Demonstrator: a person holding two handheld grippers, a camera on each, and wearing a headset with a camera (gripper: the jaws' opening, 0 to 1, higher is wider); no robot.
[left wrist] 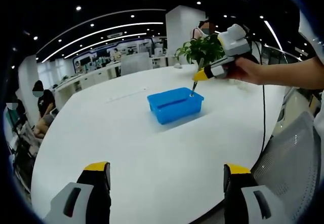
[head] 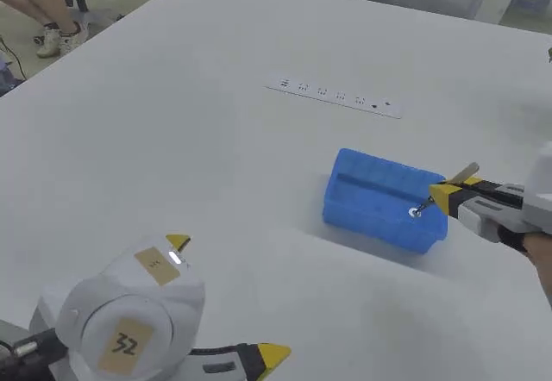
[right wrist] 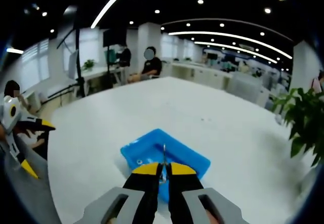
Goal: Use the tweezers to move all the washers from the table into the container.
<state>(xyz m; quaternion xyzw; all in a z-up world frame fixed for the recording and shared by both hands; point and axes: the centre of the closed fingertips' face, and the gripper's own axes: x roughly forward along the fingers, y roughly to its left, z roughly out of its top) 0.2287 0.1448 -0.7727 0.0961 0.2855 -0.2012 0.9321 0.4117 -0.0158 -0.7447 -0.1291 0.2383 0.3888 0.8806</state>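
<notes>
A blue container (head: 384, 196) (left wrist: 174, 104) (right wrist: 147, 155) sits on the white table. My right gripper (head: 446, 193) (right wrist: 163, 169) is shut on thin metal tweezers (head: 423, 204) (right wrist: 164, 155) and hovers at the container's right rim. The tweezers' tips point down into it, and a small pale washer (head: 415, 213) shows at them. Seen from the left gripper view, the right gripper (left wrist: 212, 72) hangs over the container's far corner. My left gripper (head: 226, 298) (left wrist: 165, 168) is low at the near left, open, with nothing between its jaws.
A white power strip (head: 332, 96) lies on the table beyond the container. The table's far left edge (head: 103, 32) has a seated person's feet (head: 60, 38) behind it. A potted plant (left wrist: 202, 49) stands past the table.
</notes>
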